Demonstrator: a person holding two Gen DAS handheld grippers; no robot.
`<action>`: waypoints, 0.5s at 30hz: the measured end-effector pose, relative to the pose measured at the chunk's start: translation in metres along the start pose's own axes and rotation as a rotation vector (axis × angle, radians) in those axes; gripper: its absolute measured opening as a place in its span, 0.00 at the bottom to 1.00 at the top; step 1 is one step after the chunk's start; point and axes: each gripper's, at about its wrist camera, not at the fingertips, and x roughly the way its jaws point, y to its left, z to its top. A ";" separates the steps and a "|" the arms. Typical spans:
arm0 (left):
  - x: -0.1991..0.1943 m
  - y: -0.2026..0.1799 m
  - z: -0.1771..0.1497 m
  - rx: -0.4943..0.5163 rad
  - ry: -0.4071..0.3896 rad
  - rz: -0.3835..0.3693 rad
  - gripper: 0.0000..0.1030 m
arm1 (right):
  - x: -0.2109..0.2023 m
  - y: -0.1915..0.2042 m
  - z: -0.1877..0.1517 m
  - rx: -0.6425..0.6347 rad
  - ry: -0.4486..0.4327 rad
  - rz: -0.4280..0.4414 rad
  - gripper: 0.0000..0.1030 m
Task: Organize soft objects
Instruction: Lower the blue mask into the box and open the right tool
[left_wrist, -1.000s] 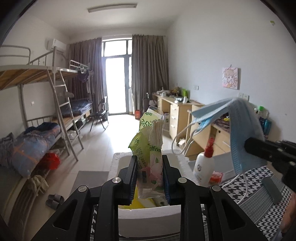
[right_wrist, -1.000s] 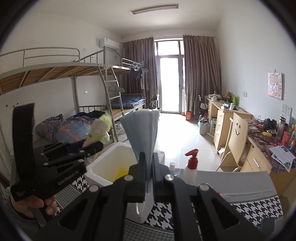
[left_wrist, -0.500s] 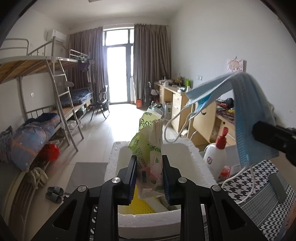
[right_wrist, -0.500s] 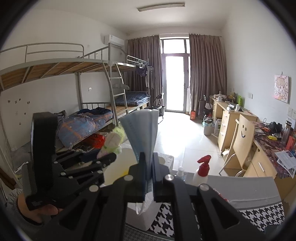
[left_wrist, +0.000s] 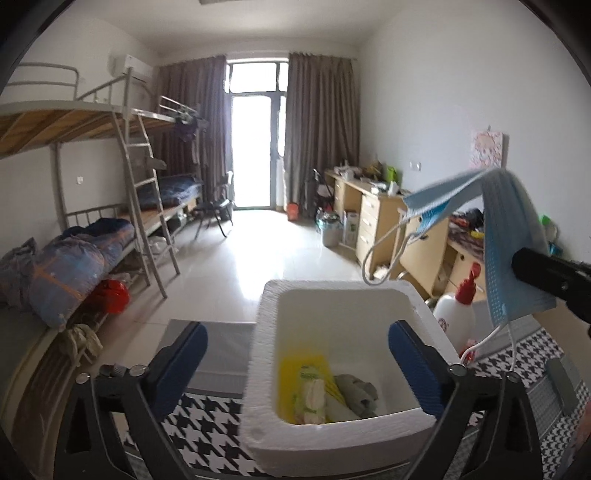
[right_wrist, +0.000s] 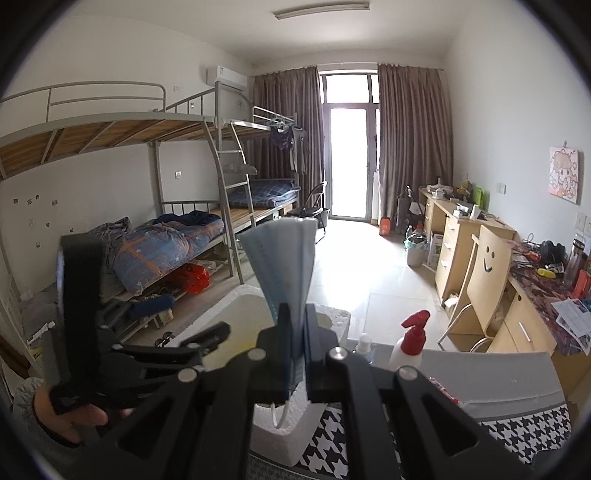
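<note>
My left gripper (left_wrist: 299, 365) hangs over a white foam box (left_wrist: 332, 291), its jaws opening wide with nothing between the blue pads (left_wrist: 186, 363). Inside the box a green tissue packet (left_wrist: 310, 397) lies on a yellow item (left_wrist: 295, 363), beside a grey cloth (left_wrist: 356, 391). My right gripper (right_wrist: 297, 332) is shut on a folded blue face mask (right_wrist: 284, 266). The mask stands upright above the box's far rim (right_wrist: 332, 317). In the left wrist view the mask (left_wrist: 509, 240) hangs to the box's right, ear loops dangling.
A white spray bottle with a red nozzle (left_wrist: 456, 321) stands right of the box on the houndstooth-covered table (left_wrist: 207, 424). A grey mat (right_wrist: 480, 373) lies behind it. Bunk beds line the left wall, desks and a chair the right.
The left gripper's jaws have spread wide and the green packet has dropped from them into the foam box. The right gripper drifted slightly with the mask, still shut on it.
</note>
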 end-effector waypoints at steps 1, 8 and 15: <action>-0.003 0.001 0.000 -0.002 -0.007 0.004 0.99 | 0.001 -0.001 0.000 0.000 -0.001 0.001 0.08; -0.010 0.010 -0.002 -0.013 -0.022 0.039 0.99 | 0.008 0.008 0.003 -0.008 0.004 0.022 0.08; -0.014 0.020 -0.007 -0.028 -0.023 0.072 0.99 | 0.017 0.015 0.004 -0.018 0.015 0.043 0.08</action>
